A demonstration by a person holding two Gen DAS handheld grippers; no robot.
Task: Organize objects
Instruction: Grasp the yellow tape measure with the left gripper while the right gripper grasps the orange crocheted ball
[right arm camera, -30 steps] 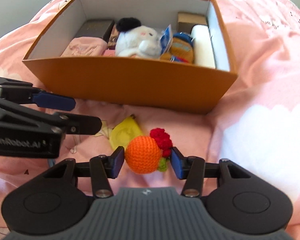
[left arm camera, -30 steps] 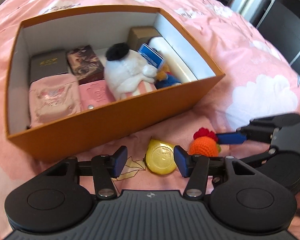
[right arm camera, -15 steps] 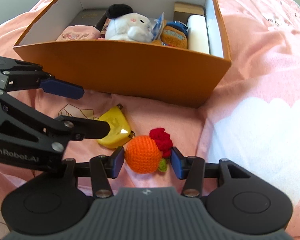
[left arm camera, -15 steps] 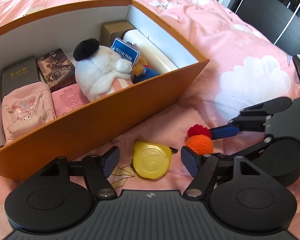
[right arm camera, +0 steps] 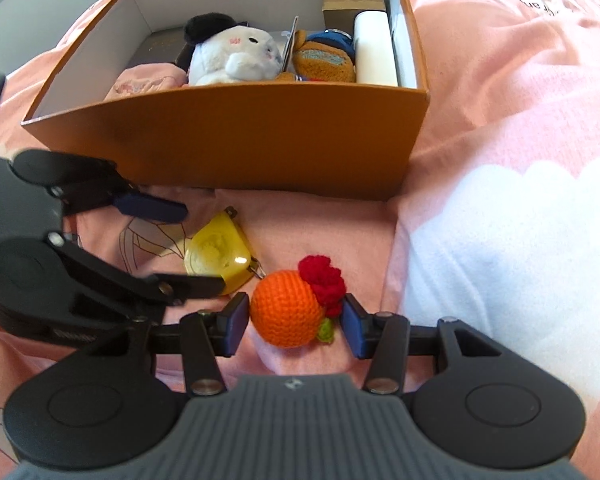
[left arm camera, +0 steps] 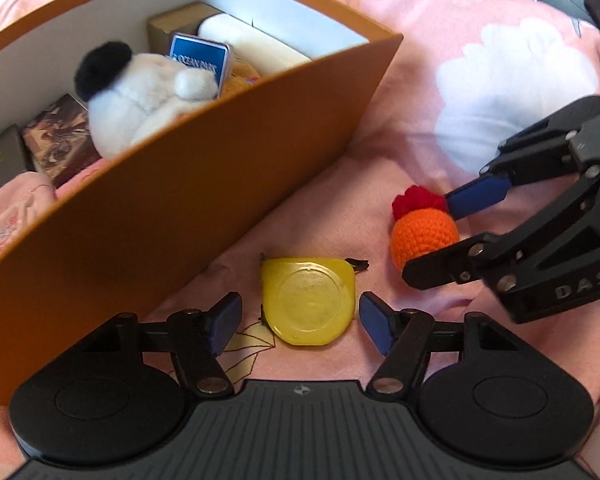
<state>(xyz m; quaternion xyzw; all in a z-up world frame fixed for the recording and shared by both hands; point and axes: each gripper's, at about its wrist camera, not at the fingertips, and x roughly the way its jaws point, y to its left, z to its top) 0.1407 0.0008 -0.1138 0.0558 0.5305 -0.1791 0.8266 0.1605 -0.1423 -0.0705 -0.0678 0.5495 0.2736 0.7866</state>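
Left hand-held gripper [left arm camera: 298, 326]: jaws closing but clear of the flat yellow plastic tape-measure case [left arm camera: 308, 300] between them on the pink bed cover [left arm camera: 440, 80]; right hand-held gripper [right arm camera: 292, 320]: parted pads flanking, barely clear of, the orange crocheted ball [right arm camera: 288, 308]; orange cardboard box [right arm camera: 228, 140] beyond.

Bright daylight from the far side, washing out the pink bedspread [right arm camera: 500, 80]. Soft shadow beneath the orange box [right arm camera: 240, 136]. Glare spot on the yellow tape measure [right arm camera: 216, 252]. Strong fisheye bending at edges; slight blur throughout.
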